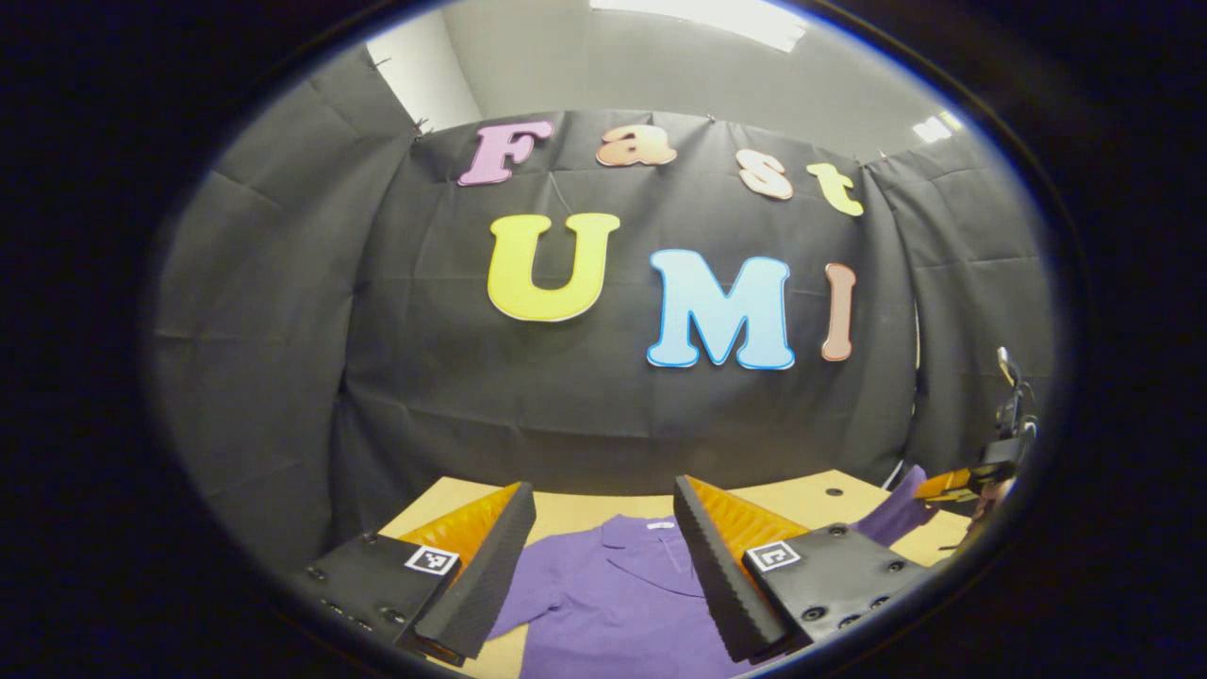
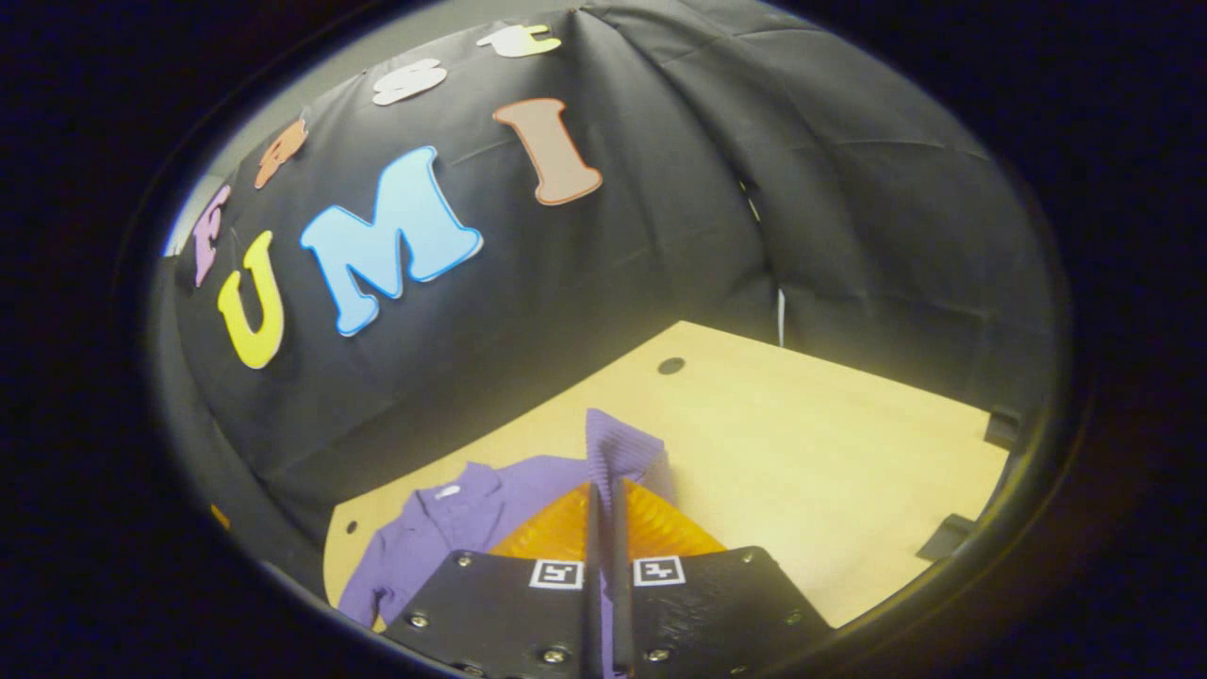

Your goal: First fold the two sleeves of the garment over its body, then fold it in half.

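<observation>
A purple collared shirt lies flat on the light wooden table, collar toward the booth wall. My left gripper hovers open above the collar, with nothing between its fingers. At the far right of the left gripper view, the other gripper holds one purple sleeve lifted off the table. In the right gripper view my right gripper is shut on that sleeve, whose end sticks up past the fingertips. The shirt's body and collar lie to its left.
Black cloth walls close the table in at the back and on both sides. The tabletop has a small round hole near the far edge and dark brackets at its right edge. Bare wood stretches to the right of the shirt.
</observation>
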`<act>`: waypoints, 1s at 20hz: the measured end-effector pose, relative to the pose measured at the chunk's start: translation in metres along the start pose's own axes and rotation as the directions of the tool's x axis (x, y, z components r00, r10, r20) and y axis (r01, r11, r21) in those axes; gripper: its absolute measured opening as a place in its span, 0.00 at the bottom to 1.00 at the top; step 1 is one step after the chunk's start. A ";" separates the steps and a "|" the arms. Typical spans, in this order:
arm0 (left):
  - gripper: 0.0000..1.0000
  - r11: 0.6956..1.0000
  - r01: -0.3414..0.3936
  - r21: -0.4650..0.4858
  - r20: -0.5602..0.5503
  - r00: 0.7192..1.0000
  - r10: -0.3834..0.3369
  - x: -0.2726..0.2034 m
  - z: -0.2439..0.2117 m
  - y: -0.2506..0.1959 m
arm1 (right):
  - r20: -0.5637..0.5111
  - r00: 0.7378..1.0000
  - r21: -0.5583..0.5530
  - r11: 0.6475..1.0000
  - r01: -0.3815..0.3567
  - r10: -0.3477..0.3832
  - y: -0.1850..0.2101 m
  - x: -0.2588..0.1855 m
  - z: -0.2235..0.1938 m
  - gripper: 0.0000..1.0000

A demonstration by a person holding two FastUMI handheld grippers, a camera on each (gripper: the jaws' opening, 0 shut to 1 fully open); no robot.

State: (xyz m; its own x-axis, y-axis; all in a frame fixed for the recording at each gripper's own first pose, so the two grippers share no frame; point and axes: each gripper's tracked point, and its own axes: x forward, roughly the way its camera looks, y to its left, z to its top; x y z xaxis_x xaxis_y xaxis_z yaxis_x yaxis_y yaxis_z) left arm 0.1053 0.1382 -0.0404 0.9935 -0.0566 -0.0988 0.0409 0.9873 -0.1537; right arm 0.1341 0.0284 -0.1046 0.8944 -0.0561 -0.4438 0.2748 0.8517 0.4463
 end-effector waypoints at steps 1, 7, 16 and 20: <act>0.94 1.000 0.004 -0.005 -0.003 1.000 -0.004 0.000 -0.002 0.006 | 0.010 1.000 0.001 1.000 -0.014 0.014 0.013 0.002 0.001 0.05; 0.94 0.999 -0.034 -0.018 -0.012 0.999 0.034 -0.008 -0.010 0.051 | -0.001 0.989 0.033 0.988 -0.149 0.149 0.099 0.021 -0.015 0.05; 0.94 0.990 -0.136 -0.041 -0.048 0.990 0.134 -0.015 -0.028 0.095 | -0.104 0.909 0.069 0.914 -0.399 0.404 0.217 0.049 -0.063 0.04; 0.94 0.980 -0.198 -0.038 -0.070 0.978 0.195 -0.024 -0.037 0.107 | -0.197 0.883 0.105 0.905 -0.412 0.425 0.241 0.078 -0.109 0.04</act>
State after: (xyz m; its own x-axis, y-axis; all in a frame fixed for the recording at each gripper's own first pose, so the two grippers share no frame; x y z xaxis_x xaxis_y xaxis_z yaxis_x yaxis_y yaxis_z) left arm 0.0817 0.2396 -0.0907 0.9726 0.1263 -0.1953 -0.1602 0.9726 -0.1684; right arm 0.2315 0.2860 -0.1162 0.8372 0.4154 -0.3557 -0.0828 0.7391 0.6685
